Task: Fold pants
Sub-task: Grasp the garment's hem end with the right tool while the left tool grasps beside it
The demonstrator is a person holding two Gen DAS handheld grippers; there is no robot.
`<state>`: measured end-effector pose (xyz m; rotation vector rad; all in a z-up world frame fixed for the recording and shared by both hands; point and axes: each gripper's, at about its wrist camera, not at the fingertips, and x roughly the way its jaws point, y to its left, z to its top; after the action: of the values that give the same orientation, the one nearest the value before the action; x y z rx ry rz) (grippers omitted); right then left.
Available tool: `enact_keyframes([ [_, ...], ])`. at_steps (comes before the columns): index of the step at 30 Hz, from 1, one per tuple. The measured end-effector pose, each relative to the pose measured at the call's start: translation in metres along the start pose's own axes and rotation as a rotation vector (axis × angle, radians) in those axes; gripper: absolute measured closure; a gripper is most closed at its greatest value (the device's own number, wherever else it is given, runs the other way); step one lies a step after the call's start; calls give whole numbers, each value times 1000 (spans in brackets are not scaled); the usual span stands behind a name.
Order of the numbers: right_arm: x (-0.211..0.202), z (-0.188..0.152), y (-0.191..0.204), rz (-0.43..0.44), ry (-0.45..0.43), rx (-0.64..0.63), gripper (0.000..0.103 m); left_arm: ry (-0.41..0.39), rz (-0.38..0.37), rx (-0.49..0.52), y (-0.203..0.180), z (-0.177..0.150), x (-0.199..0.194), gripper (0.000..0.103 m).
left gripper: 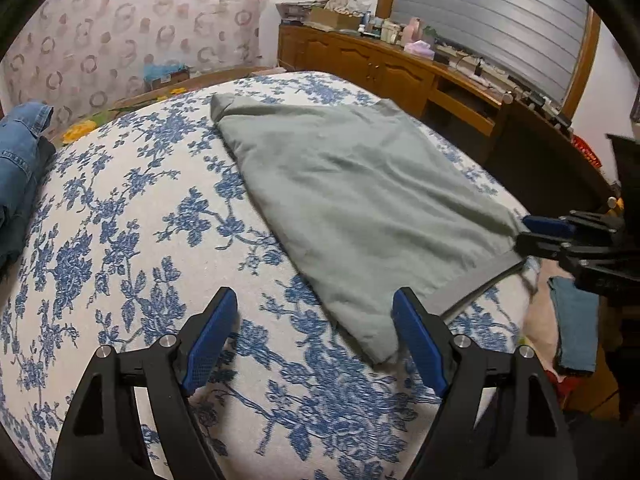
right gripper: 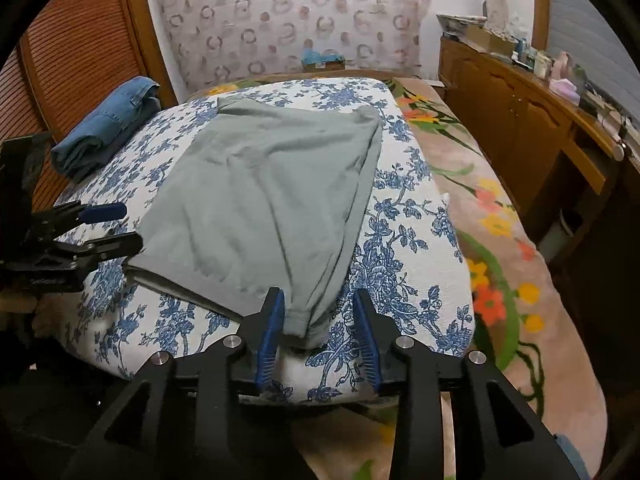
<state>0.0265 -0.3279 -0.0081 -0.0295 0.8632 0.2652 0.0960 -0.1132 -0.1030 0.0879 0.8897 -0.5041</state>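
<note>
Grey-green pants point(left gripper: 348, 200) lie folded flat on the blue-flowered bed cover point(left gripper: 132, 240); they also show in the right wrist view point(right gripper: 260, 192). My left gripper point(left gripper: 316, 320) is open, its right finger beside the pants' near corner, nothing between the pads. It also shows at the left of the right wrist view point(right gripper: 116, 226), at the pants' waistband corner. My right gripper point(right gripper: 320, 316) is open, its jaws standing either side of the pants' near corner. It shows in the left wrist view point(left gripper: 528, 228) at the pants' right corner.
Folded blue jeans point(right gripper: 104, 128) lie at the bed's far left. A wooden cabinet point(left gripper: 360, 60) with clutter runs along the right wall. A flowered blanket point(right gripper: 500, 240) covers the bed's right side. A blue cloth point(left gripper: 576, 332) lies below the bed.
</note>
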Motion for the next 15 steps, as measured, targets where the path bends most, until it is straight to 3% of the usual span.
enact_keyframes([
  [6,8,-2,-3,26,0,27,66,12,-33,7,-6,-1,0,42],
  [15,5,-9,-6,54,-17,28,66,22,-21,9,-10,-7,0,44],
])
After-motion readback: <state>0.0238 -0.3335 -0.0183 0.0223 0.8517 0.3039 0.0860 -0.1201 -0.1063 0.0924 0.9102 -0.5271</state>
